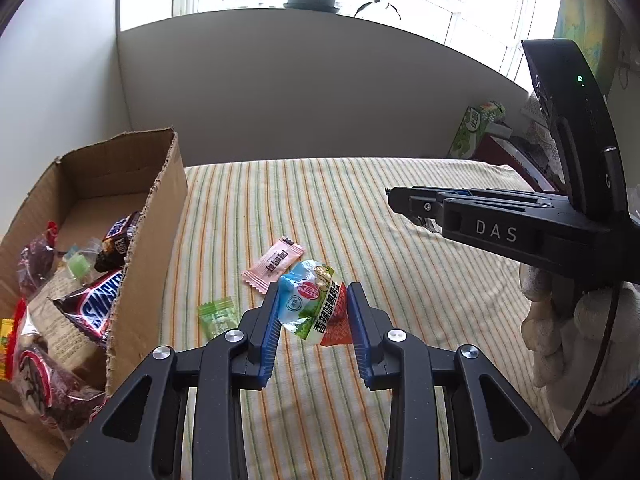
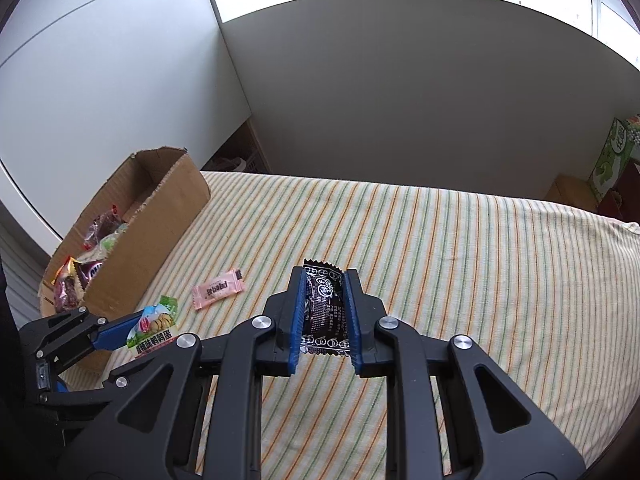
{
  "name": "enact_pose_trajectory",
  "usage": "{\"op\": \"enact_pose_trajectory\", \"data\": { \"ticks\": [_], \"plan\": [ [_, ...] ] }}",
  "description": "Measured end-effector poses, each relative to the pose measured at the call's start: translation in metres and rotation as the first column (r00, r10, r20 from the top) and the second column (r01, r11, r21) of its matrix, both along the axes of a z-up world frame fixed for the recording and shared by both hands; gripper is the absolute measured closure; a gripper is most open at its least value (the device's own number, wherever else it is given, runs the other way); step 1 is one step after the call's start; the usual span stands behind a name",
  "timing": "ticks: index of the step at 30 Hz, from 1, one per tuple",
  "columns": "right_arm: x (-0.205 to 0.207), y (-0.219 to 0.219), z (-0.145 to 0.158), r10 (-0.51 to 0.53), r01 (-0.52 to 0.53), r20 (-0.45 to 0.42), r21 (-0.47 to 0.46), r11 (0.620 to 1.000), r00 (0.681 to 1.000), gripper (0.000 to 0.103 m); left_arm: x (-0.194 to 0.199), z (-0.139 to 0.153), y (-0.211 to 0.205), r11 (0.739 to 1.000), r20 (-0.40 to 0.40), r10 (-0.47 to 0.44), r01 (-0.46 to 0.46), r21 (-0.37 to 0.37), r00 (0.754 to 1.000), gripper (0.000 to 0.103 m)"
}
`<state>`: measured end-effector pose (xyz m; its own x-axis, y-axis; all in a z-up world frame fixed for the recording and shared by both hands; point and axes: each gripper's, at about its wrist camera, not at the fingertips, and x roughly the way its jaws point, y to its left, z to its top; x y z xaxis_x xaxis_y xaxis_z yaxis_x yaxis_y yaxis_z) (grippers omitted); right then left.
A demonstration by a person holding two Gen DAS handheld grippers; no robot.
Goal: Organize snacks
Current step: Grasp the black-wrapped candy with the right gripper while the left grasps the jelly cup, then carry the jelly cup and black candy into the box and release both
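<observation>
We see a cardboard box (image 1: 152,216) at the left edge of a desk covered by a striped cloth (image 1: 340,208). Its flaps are torn off and it stands open at the top. Inside lie a Snickers bar (image 1: 94,308), a smaller dark chocolate bar (image 1: 118,246), a small green wrapped sweet (image 1: 78,266) and several dark red packets (image 1: 36,264); they are heaped toward the near end, while the far end shows bare cardboard.

Our left gripper (image 1: 314,308) is clamped on a blue, green and red snack packet (image 1: 314,306), its blue pads pressing the packet's two sides. The packet is lifted clear of the cloth, just right of the box. Our right gripper (image 2: 322,312) is closed tight on a black snack wrapper (image 2: 324,308), which stands on edge between the pads, its jagged end sticking out past the fingertips.

Two snacks lie loose on the cloth: a pink wrapped bar (image 1: 272,264) just beyond the left gripper, and a small green candy (image 1: 216,314) between that gripper and the box wall.

Both grippers point downward at a slant toward the desk, side by side, the left one nearer the box. A white-gloved hand (image 1: 560,340) holds the handle of the right gripper, seen at the right edge of the left wrist view.
</observation>
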<state>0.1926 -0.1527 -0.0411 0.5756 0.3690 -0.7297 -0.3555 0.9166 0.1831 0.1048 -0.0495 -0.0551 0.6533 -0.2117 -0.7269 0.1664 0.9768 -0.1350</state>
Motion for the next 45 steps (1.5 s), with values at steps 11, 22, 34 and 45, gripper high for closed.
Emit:
{"op": "enact_pose_trajectory", "data": {
  "ticks": [11,22,34,45],
  "plan": [
    [-0.02,0.02,0.035,0.053,-0.056,0.049,0.075,0.996,0.997,0.084,-0.025,0.03,0.028,0.999,0.079,0.028,-0.026,-0.037,0.996,0.073],
    [-0.022,0.067,0.042,0.117,-0.123,0.061,0.104,0.987,0.991,0.084,-0.048,0.051,0.072,0.995,0.143,0.097,-0.09,-0.053,0.985,0.073],
    [-0.024,0.128,0.039,0.195,-0.2,0.092,0.052,0.978,0.977,0.084,-0.051,0.054,0.123,0.978,0.165,0.206,-0.196,-0.075,0.965,0.073],
    [-0.023,0.187,0.036,0.287,-0.287,0.138,-0.019,0.958,0.948,0.084,-0.05,0.051,0.161,0.959,0.158,0.279,-0.267,-0.09,0.947,0.073]
  ]
}}
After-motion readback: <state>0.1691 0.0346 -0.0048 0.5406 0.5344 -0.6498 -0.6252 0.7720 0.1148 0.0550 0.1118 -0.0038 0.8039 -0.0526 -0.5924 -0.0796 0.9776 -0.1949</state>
